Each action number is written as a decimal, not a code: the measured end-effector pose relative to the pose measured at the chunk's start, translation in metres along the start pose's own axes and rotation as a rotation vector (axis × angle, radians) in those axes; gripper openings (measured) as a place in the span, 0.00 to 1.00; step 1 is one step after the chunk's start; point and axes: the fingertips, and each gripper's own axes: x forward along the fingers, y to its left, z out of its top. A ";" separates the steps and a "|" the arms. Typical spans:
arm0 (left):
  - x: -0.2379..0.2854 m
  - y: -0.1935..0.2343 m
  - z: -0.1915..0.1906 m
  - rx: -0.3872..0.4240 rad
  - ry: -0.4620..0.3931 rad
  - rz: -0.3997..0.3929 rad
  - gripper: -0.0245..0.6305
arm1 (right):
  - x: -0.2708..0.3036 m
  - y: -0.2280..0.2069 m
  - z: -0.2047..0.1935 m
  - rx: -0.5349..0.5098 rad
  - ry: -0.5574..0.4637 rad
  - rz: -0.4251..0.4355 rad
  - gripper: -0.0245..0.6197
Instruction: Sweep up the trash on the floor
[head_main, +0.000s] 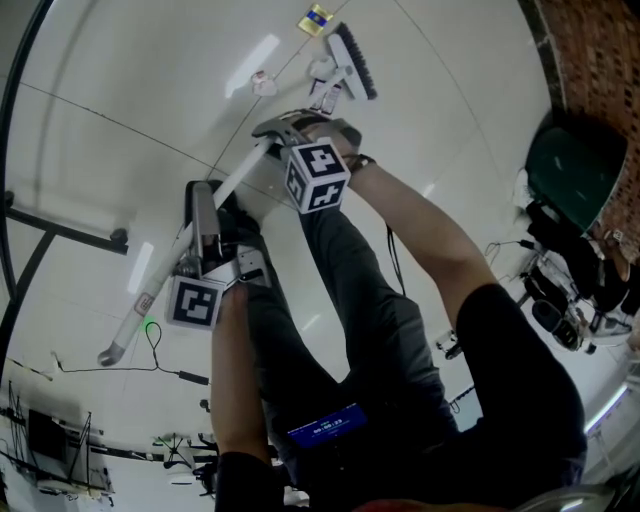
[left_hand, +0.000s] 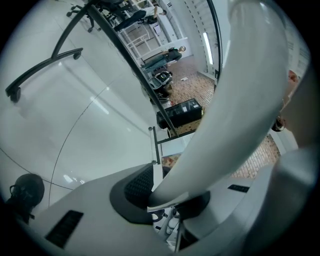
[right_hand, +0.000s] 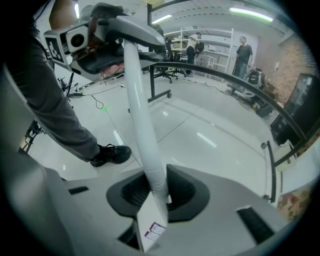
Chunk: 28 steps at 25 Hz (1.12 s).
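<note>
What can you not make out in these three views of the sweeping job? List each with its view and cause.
- Head view: broom head too small to tell whether bristles touch the floor.
- Head view: scraps too small to identify.
- Left gripper view: broom handle, clamped in the left claw, hides whatever lies behind it.
- Right gripper view: label on the handle in the right claw, print too small to read.
</note>
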 end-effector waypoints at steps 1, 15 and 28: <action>0.003 -0.008 -0.002 0.015 0.014 -0.015 0.12 | -0.006 -0.004 -0.002 0.007 0.001 -0.017 0.20; 0.028 -0.220 -0.045 0.184 0.271 -0.228 0.12 | -0.204 -0.040 -0.020 0.254 -0.056 -0.296 0.20; 0.002 -0.422 -0.033 0.432 0.434 -0.364 0.11 | -0.387 -0.049 0.039 0.535 -0.180 -0.473 0.20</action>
